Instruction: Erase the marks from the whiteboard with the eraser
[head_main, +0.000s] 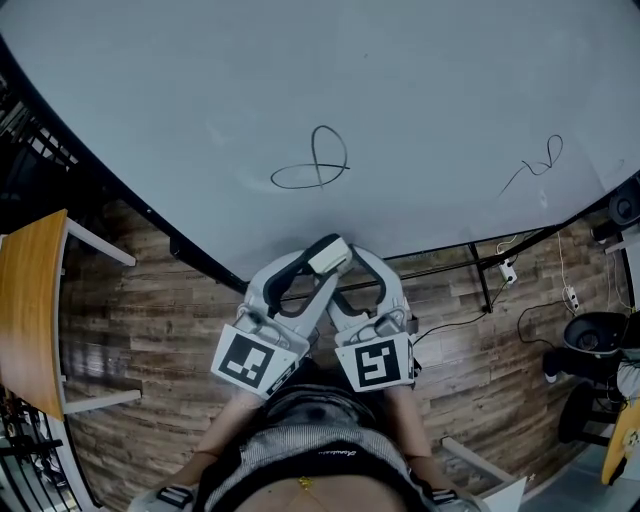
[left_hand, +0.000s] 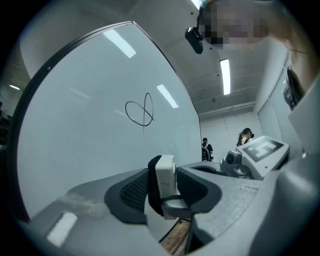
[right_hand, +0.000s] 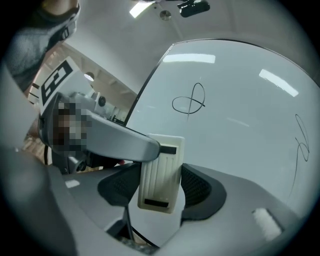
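Note:
The whiteboard (head_main: 400, 70) fills the top of the head view, with a black loop mark (head_main: 315, 168) in the middle and a thin squiggle (head_main: 540, 165) to the right. Just below its lower edge, both grippers meet on the white eraser (head_main: 329, 256). My left gripper (head_main: 322, 260) is shut across its thin sides, white body and black felt (left_hand: 165, 177) between the pads. My right gripper (head_main: 347, 268) is shut across the wider cream ribbed face (right_hand: 160, 175), with a left finger (right_hand: 120, 140) overlapping the eraser's top. The loop (right_hand: 190, 102) lies ahead on the board.
A wooden desk (head_main: 30, 310) stands at the left over a plank floor. The board's stand leg (head_main: 485, 280), cables with a power strip (head_main: 570, 297) and a dark round object (head_main: 595, 335) are at the right. Two people (left_hand: 206, 148) stand far off.

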